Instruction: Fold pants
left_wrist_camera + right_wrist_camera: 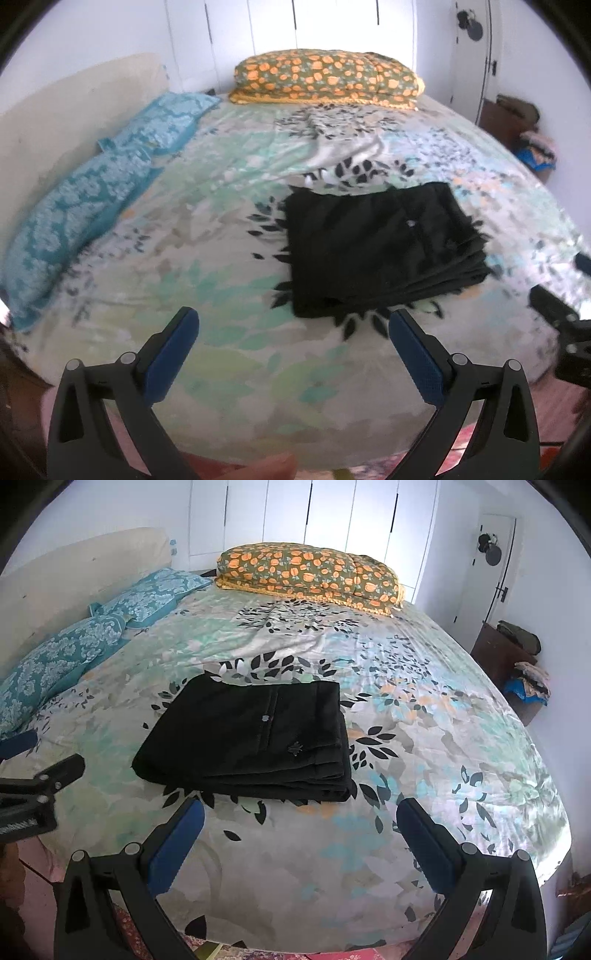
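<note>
- Nearest the left wrist lens: left gripper (293, 325), black arms with blue pads (173, 354), spread wide and released, gripping nothing, held above the near edge of the bed.
- Fingertip of a person's hand (266, 467) just visible at the bottom edge of that same view.
- Nearest the right wrist lens: right gripper (301, 816), same black arms and blue pads (428, 845), likewise spread apart and released, empty, over the near part of the bed.
- Each gripper glimpsed at the side edge of the other's view, apart from one another.
- Below the near edge of the mattress: a strip of reddish patterned floor covering (351, 954).
- Surface: bed (443, 760) covered by a pale sheet printed with mint, grey and orange leaves and black leaf clusters, lightly creased toward the middle.
- Just beyond both grippers, touched by neither: black pants (251, 738), folded into a neat squarish stack of several layers, lying flat on the sheet in the near half of the bed.
- Along the left side of the bed: two teal pillows (74, 653) with a white floral pattern, resting against a cream headboard (74, 576).
- At the far edge: a bulky olive pillow (306, 574) with orange flowers and a yellow fringe.
- Behind it: white cupboard doors (332, 517) with dark vertical handles.
- Far right: a white door (487, 572) with dark things hanging on it, and a brown wooden stand (506, 664) piled with clothes.
</note>
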`<state>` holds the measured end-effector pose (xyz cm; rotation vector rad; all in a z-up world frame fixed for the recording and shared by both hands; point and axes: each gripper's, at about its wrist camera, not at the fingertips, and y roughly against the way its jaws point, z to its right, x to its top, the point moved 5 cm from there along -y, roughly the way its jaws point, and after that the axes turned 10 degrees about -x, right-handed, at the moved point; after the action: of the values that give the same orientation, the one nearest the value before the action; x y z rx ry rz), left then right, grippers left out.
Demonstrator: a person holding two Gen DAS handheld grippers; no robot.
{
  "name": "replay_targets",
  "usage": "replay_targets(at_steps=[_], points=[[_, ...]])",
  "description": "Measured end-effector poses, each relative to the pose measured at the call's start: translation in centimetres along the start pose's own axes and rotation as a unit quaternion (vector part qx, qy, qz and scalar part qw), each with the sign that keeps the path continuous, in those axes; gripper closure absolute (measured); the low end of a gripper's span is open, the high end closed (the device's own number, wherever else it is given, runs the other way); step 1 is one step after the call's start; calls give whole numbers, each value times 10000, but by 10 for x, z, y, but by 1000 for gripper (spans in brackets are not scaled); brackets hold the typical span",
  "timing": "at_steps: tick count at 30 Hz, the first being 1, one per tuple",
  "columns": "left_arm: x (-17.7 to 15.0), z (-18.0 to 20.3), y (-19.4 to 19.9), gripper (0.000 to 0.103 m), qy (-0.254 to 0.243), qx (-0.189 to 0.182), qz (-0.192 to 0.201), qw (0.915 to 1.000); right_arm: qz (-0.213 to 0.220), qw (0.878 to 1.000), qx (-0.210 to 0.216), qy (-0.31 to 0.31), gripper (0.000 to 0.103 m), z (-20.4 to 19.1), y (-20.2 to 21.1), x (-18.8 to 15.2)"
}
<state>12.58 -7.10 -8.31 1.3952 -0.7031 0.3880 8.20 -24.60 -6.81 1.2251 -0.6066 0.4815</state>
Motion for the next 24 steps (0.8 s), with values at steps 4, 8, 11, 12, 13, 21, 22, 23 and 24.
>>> replay_targets(at_steps=[4, 8, 11, 12, 13, 21, 22, 23, 24], points=[[-3, -1, 0, 0, -53, 144, -25, 9999, 65, 9999, -48, 101, 0, -5, 4, -1], [-6, -1, 3, 0, 76, -122, -72, 9999, 49, 9998, -157, 101, 0, -4, 3, -3], [-5, -3, 5, 0, 218, -181, -58, 9996, 64, 9997, -230, 66, 0, -2, 3, -3], [-5, -3, 5, 0, 247, -171, -97, 9995, 66, 9997, -237, 69, 0, -2, 3, -3], [-5, -4, 4, 0, 300, -215, -136, 9992, 76, 9997, -245, 60, 0, -2, 3, -3], [-11, -14, -4, 0, 656, -220, -226, 9974, 77, 9997, -216, 24, 0, -4, 4, -3], [-10, -14, -2, 0, 623, -189, -166, 9977, 83, 9997, -219, 8, 0, -5, 4, -2], [-9, -14, 1, 0, 582, -141, -103, 9982, 103, 9997, -228, -10, 0, -4, 6, -2], [-8, -15, 2, 0, 552, -105, -84, 9984, 150, 9996, -250, -38, 0, -4, 8, 0]])
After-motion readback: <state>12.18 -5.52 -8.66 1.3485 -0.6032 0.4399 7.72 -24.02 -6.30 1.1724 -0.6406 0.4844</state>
